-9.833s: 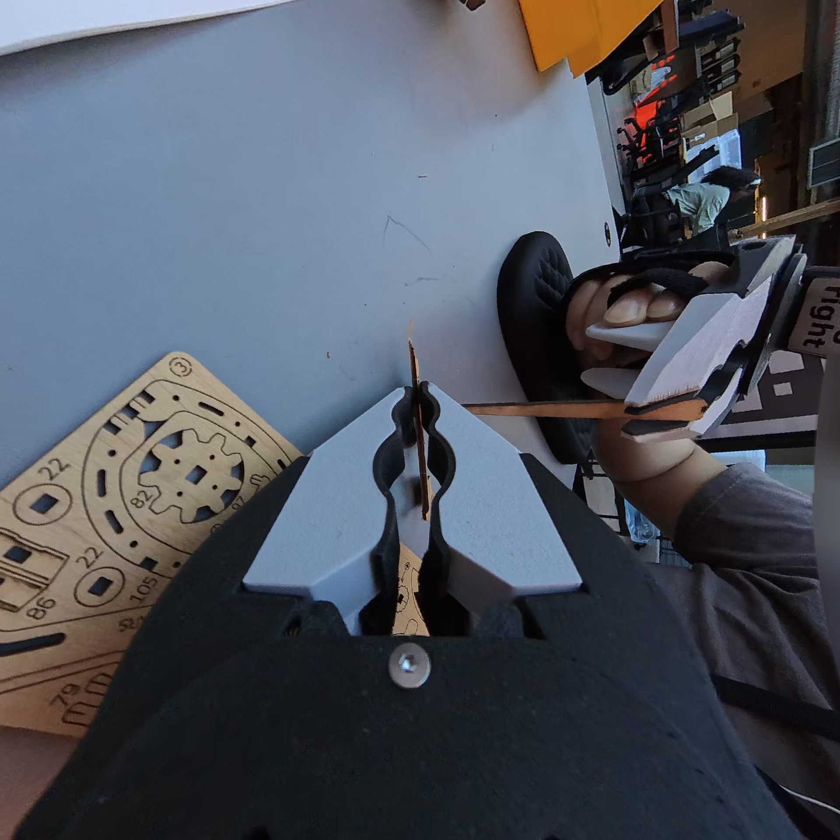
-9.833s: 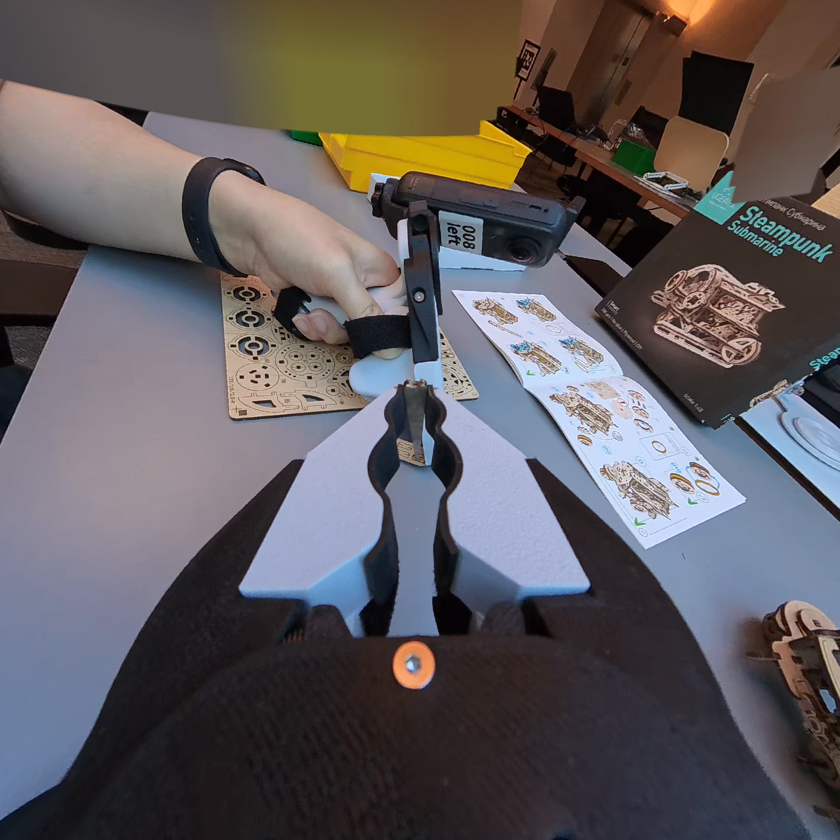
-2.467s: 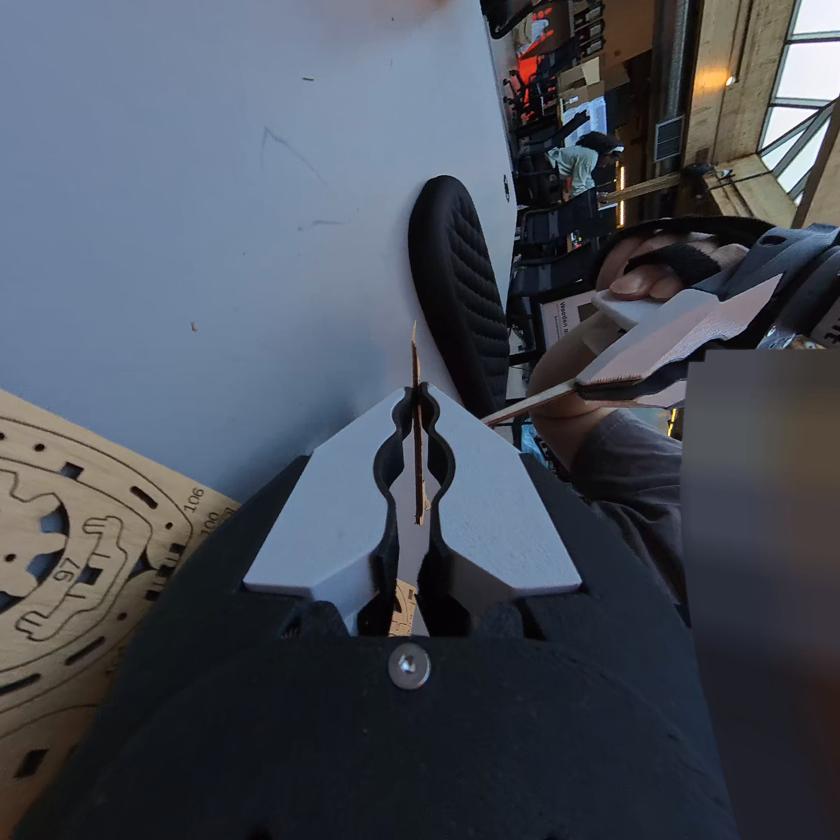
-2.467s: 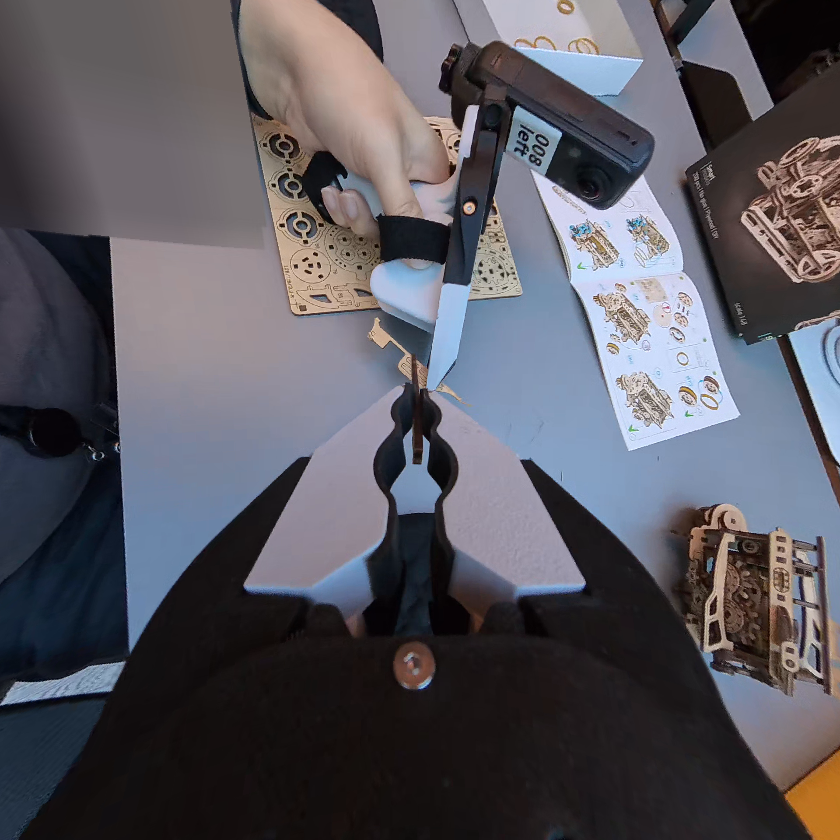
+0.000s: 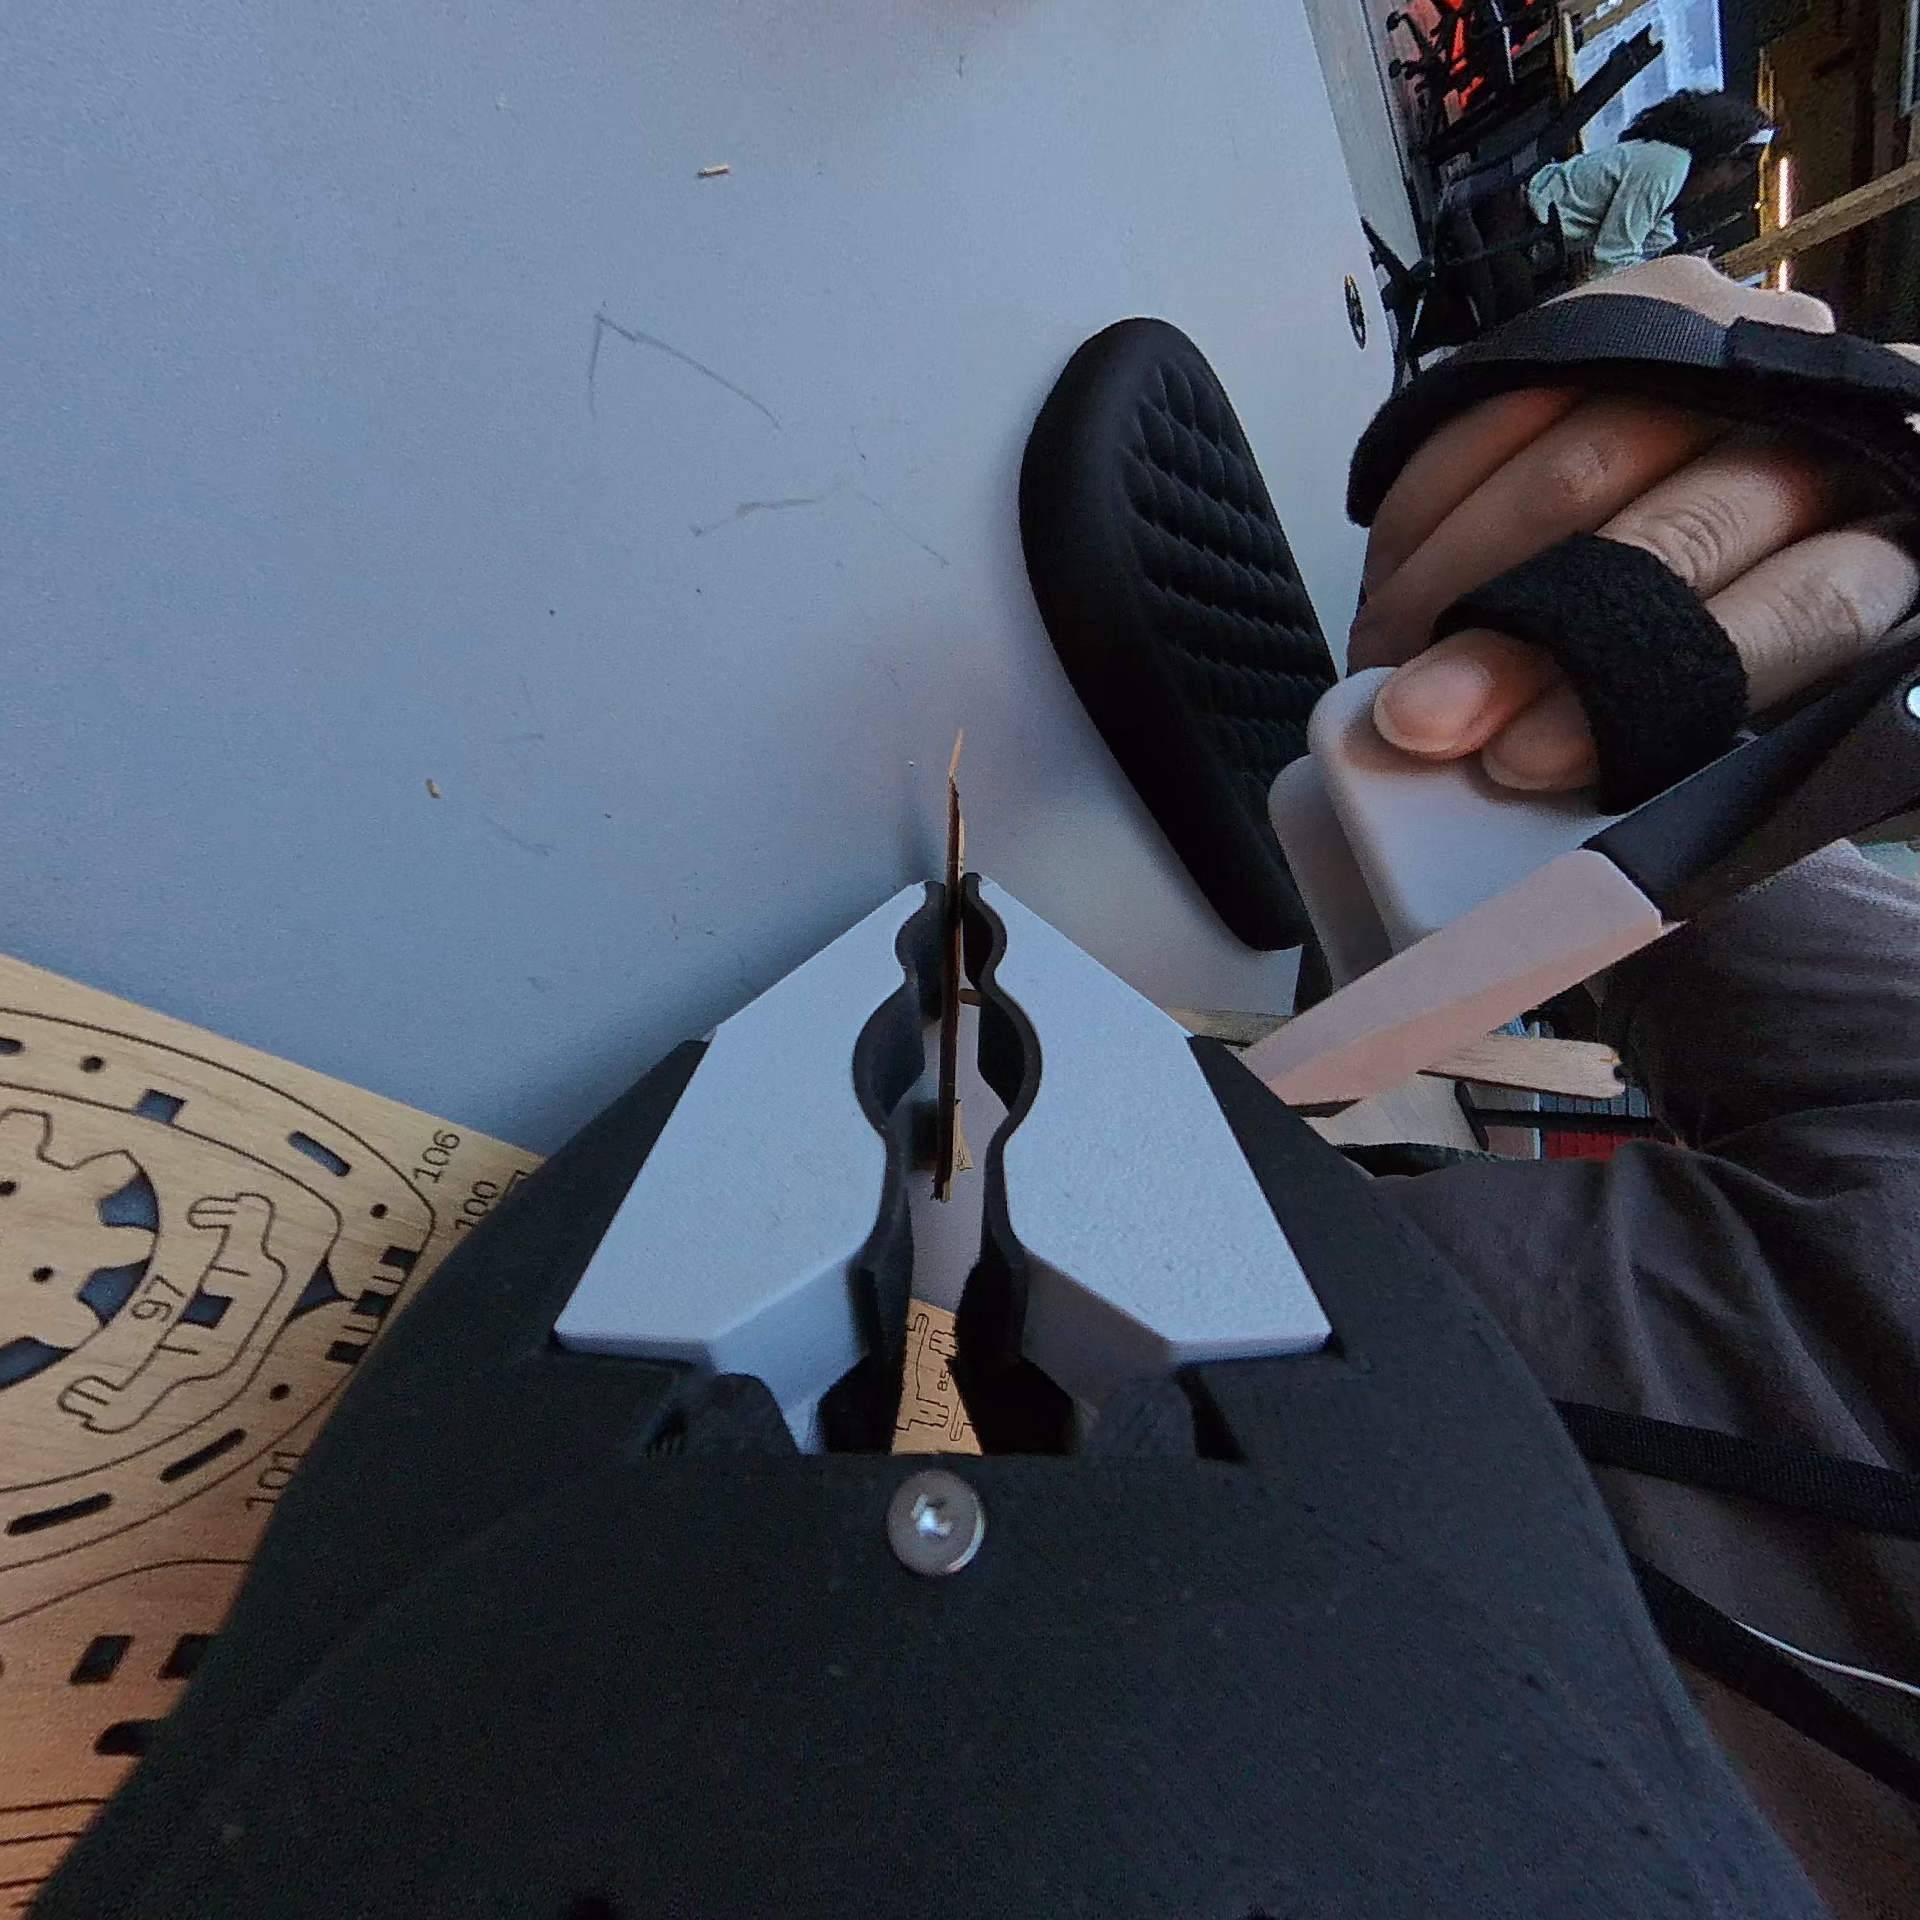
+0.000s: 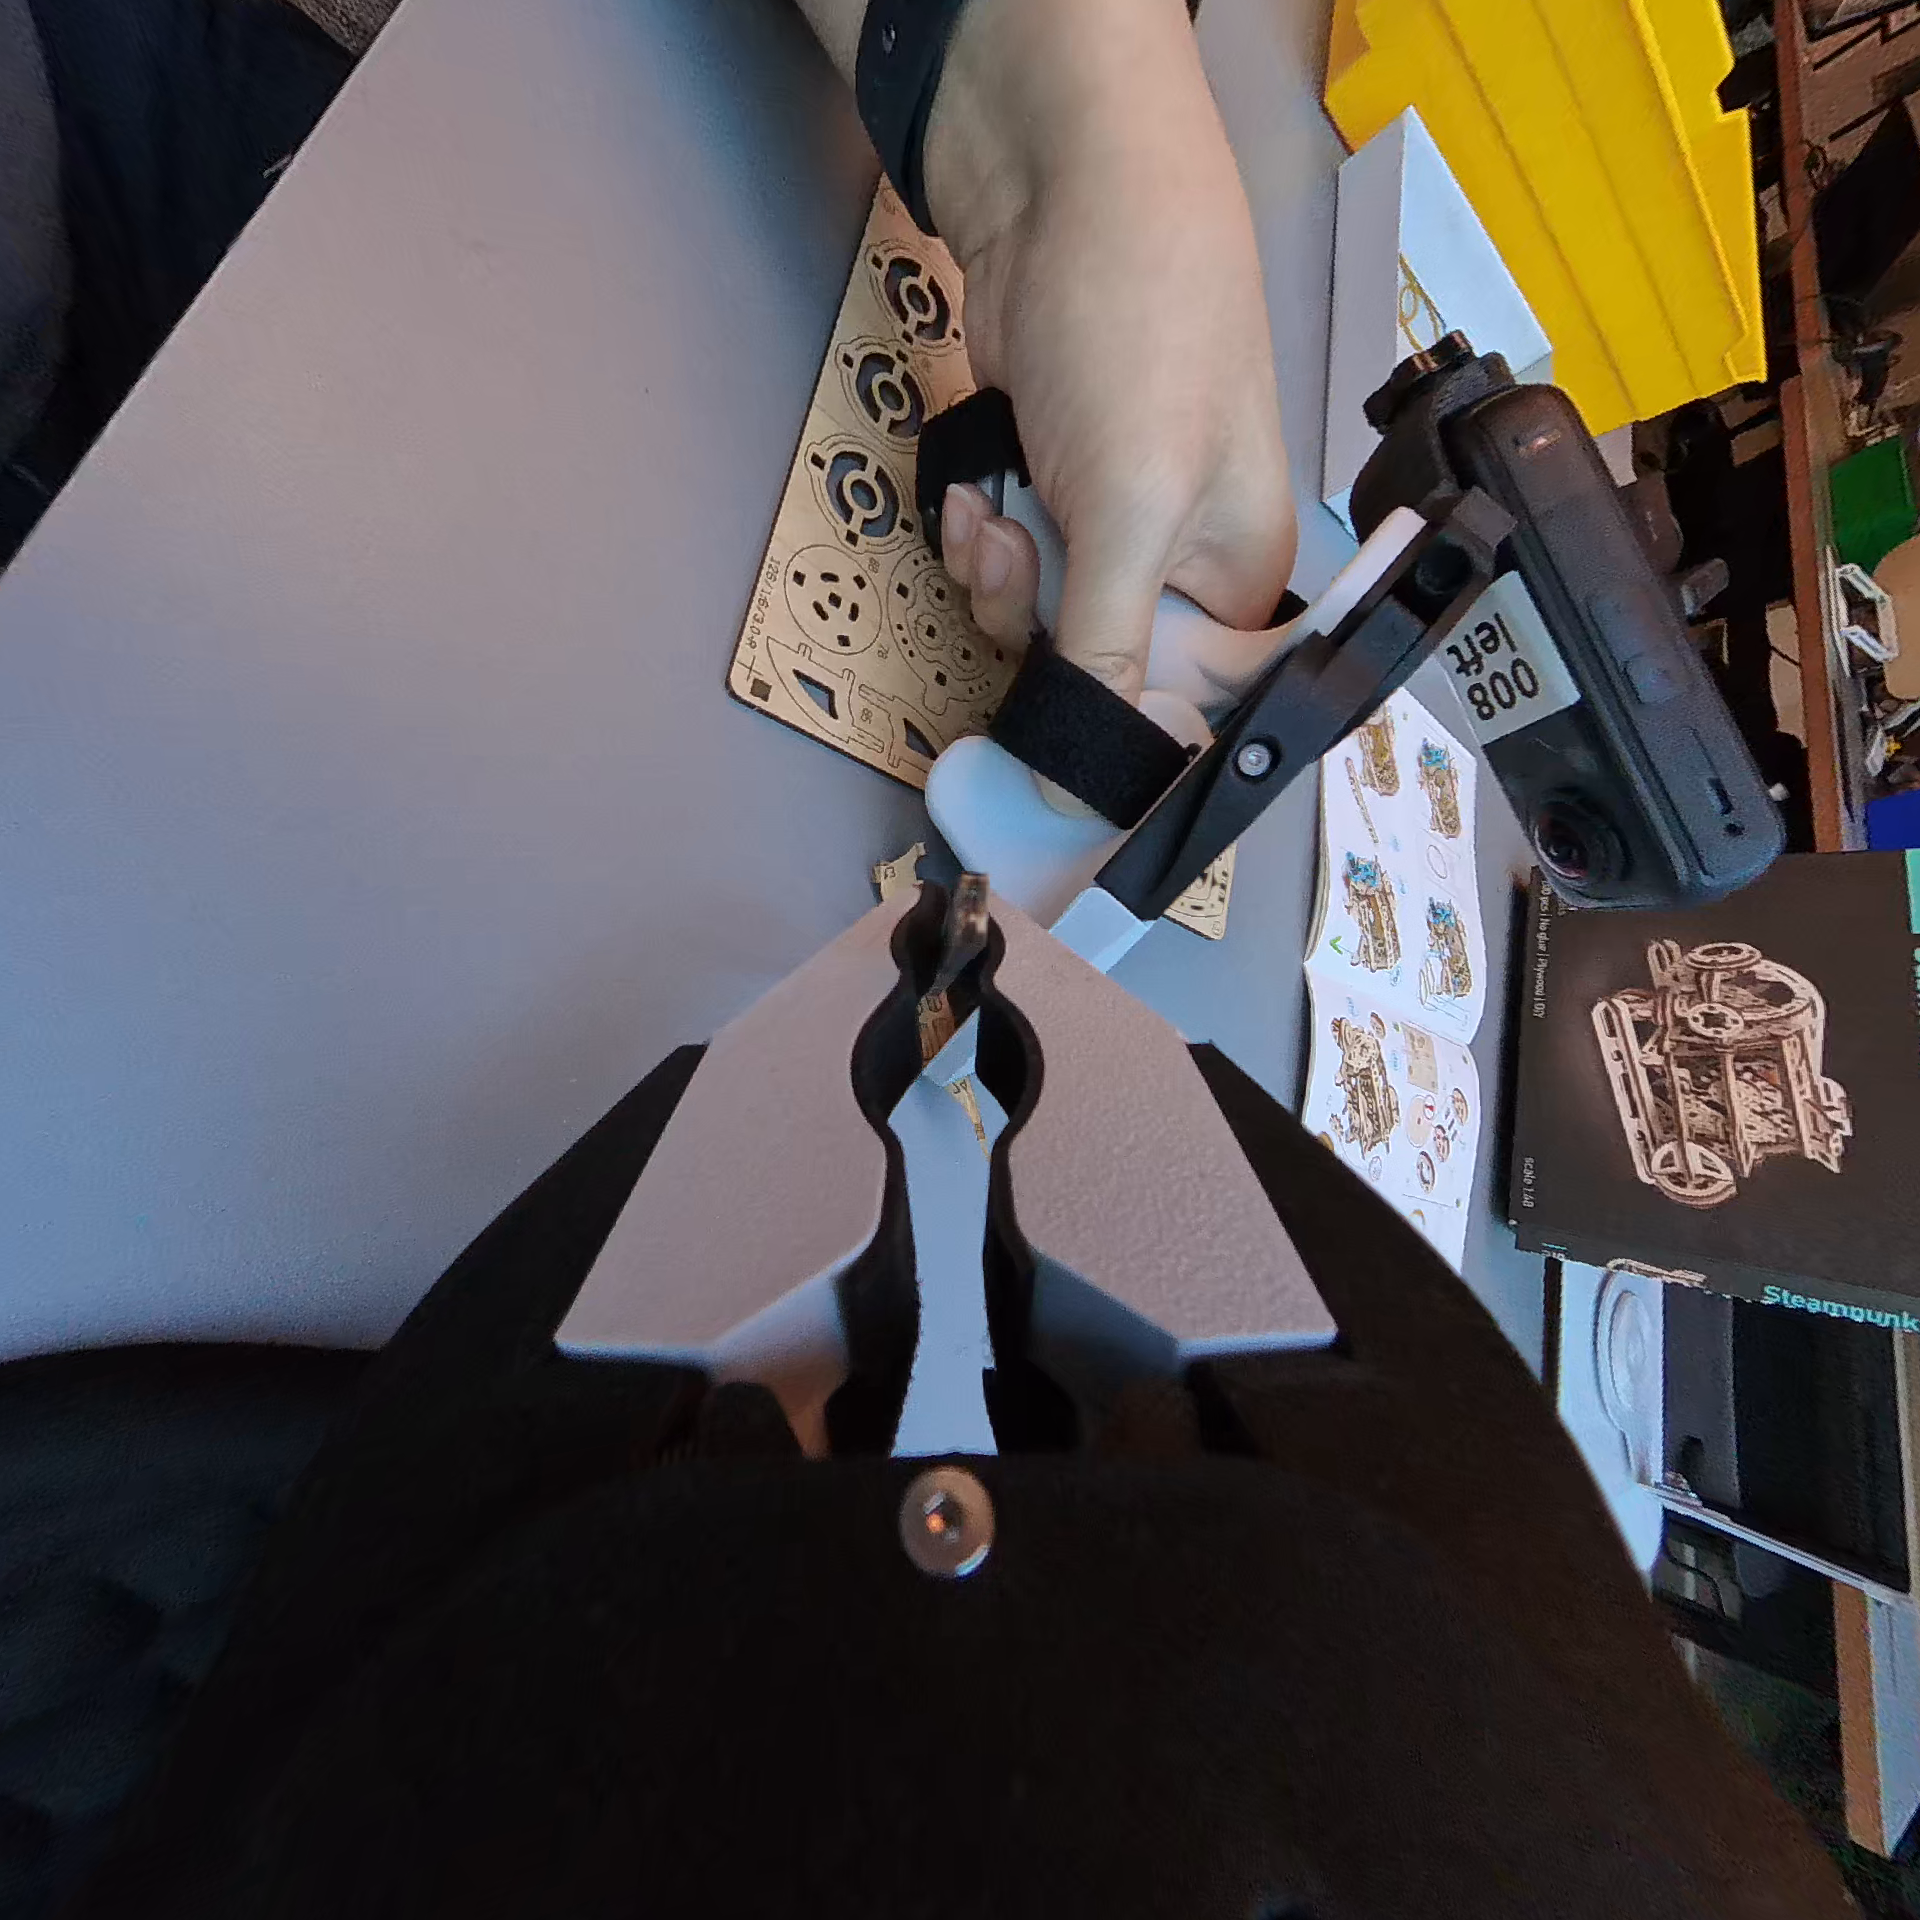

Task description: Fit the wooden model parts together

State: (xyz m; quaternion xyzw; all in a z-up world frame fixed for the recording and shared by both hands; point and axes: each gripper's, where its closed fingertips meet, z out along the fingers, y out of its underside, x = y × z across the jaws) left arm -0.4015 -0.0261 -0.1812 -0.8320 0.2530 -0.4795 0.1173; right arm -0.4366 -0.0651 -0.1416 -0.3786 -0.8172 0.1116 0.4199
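Both sets of jaws are closed, each on a thin wooden piece held edge-on. A flat wooden part [image 5: 951,997] is pinched at the tips of the left gripper [image 5: 951,904], its narrow edge turned to the camera and its top end standing clear of the tips, probably so that a slot or tab is left free for joining. A second wooden strip [image 6: 961,935] is clamped at the tips of the right gripper [image 6: 948,920]; in the left wrist view this strip [image 5: 1496,1065] is seen lying roughly level and pointing toward the left gripper from the right, crosswise to the upright part, as would suit a slot-and-tab fit. Whether the two pieces touch cannot be told, since the meeting point is hidden behind the fingers. Both are held above the grey worktop [image 5: 520,520]. A laser-cut sheet of parts [image 5: 156,1247] lies at the near left, and an instruction booklet [image 6: 1392,997] and the kit box [image 6: 1714,1070] lie to the right, within sight for reference. The joint is judged not yet made.
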